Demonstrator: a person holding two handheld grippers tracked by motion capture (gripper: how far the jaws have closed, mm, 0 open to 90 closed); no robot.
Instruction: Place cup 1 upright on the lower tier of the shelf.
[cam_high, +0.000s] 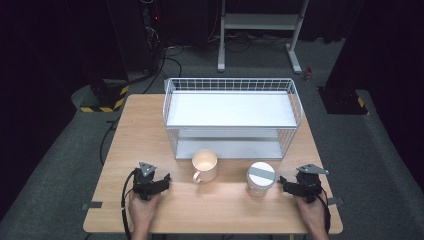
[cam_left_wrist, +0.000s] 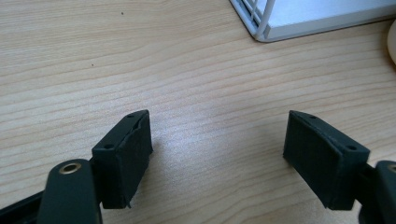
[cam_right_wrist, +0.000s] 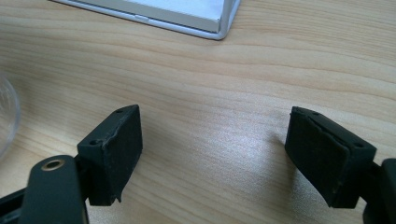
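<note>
You rest each gripper, left (cam_high: 161, 183) and right (cam_high: 286, 184), released and empty, flanking the cream ceramic mug (cam_high: 205, 166) and white-lidded clear jar (cam_high: 260, 178), ready to reach.

No legible text, label, brand or number on anything in view. Jar (cam_high: 260, 178) lid carries a grey strip, blank. Mug (cam_high: 205, 165): unmarked.
</note>
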